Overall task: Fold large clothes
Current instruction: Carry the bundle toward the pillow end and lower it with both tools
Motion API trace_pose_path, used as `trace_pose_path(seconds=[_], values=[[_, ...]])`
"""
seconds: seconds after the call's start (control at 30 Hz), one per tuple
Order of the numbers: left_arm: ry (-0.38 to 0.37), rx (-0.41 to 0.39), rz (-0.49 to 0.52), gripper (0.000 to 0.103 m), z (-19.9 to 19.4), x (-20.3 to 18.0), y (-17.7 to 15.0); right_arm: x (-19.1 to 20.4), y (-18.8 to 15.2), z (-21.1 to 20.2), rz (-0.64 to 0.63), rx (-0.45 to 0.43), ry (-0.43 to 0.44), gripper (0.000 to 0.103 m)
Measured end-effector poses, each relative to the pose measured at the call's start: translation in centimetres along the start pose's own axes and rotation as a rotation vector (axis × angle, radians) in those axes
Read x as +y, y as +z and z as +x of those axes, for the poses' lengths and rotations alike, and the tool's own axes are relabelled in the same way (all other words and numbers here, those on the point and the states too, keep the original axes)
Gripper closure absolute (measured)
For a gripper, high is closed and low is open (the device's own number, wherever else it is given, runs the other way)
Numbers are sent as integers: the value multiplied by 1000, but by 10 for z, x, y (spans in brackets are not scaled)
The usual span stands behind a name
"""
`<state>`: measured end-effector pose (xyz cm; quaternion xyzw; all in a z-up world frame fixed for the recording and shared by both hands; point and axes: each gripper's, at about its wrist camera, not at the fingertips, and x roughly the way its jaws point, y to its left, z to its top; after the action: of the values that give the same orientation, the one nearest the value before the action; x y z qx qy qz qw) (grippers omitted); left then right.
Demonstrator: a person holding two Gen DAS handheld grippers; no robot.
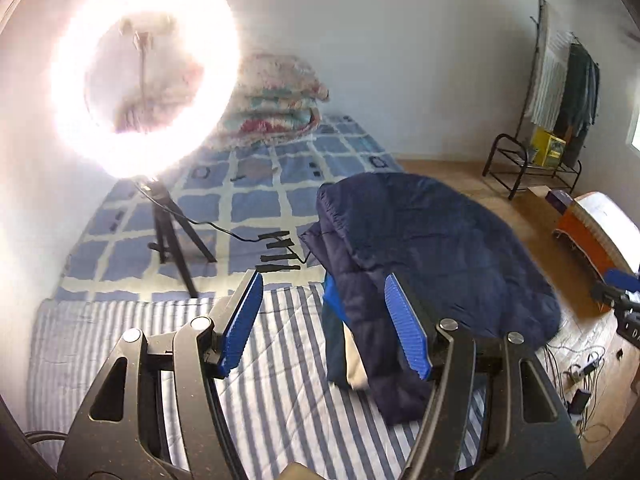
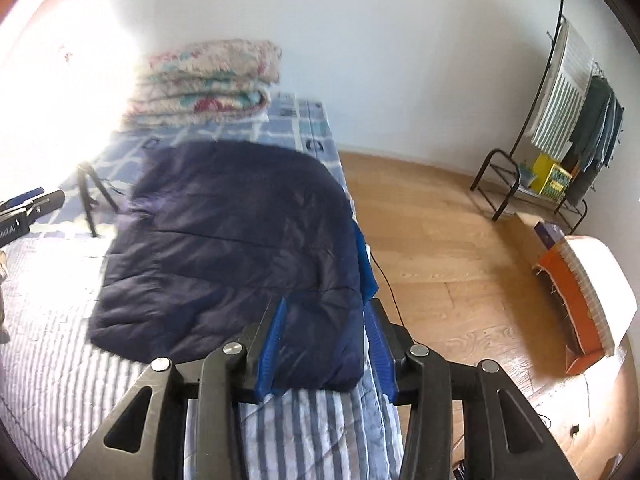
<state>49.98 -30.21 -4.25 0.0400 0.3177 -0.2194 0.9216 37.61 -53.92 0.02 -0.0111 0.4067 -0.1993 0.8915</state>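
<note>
We see the bed [image 2: 48, 360] first, striped cover near us and blue checks farther off. The jacket [image 2: 224, 248], dark navy and quilted, lies along the bed's right edge, its long axis running away from us toward the blankets [image 2: 208, 80].

Our right gripper [image 2: 328, 344] is at the jacket's near corner: the fingers [image 2: 274, 344] straddle that puffy corner, one on each side. They look narrowed about it, though we cannot tell whether they actually press it.

Our left gripper [image 1: 324, 324] hangs over the stripes with fingers wide and nothing between them. From it the jacket lies ahead and to the right, a bunched part [image 1: 372, 340] showing a pale lining nearest.

We judge the right hand nearer, so the next fold likely turns on that corner going across toward the left.
</note>
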Motion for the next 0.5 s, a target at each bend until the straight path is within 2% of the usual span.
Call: trace_pose_path(seconds=[0.1,0.27,0.4,0.5], values=[[-17,-39,11,37,-54,-7,0,2,2,-44,17,-29,13,61],[-38,-111,38,37,-153,-14,-6,13,2,-123,-14,-86,-14,61],[-46,-172,62,37,-229,-18,-13,21,-9,-188,-18,-152,-48,61],[-57,-196,66,37,-273,-17,-21,27,-25,-227,-8,-180,-38,58]])
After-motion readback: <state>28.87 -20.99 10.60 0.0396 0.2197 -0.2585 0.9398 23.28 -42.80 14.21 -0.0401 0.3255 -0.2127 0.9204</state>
